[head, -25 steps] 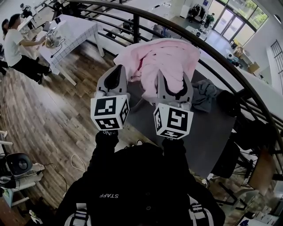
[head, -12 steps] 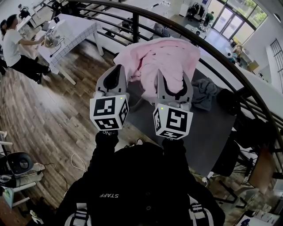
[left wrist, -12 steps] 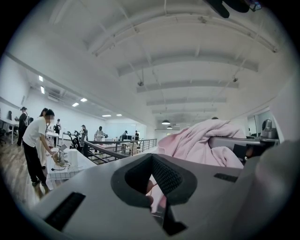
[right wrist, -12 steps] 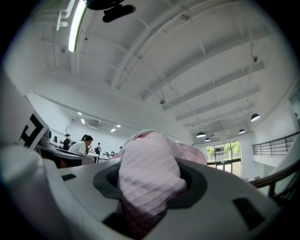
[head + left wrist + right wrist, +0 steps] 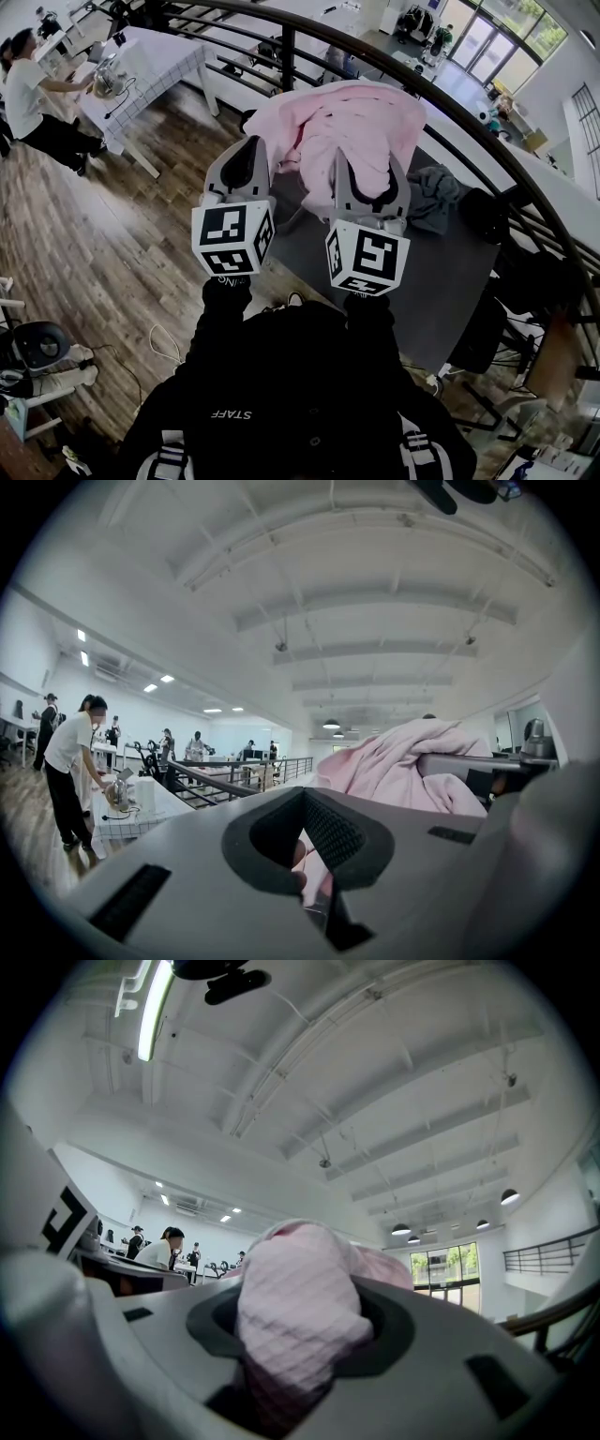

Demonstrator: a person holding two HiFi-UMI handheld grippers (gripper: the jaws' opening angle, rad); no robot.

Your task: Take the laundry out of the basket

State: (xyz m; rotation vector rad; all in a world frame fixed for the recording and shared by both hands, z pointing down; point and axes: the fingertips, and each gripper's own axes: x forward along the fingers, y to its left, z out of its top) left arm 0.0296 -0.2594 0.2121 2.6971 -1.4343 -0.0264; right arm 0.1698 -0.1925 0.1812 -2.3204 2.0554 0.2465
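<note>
A pink garment hangs bunched in the air in front of me, above a dark grey table top. My right gripper is shut on a fold of it; in the right gripper view the pink cloth bulges out between the jaws of the right gripper. My left gripper is at the garment's left edge, jaws close together. In the left gripper view a strip of pink shows in the narrow gap of the left gripper, and the rest of the garment rises to the right. No basket can be made out.
A crumpled grey garment lies on the table top at the right. A black railing curves behind the table. To the left, over the wooden floor, stands a white table with a person beside it.
</note>
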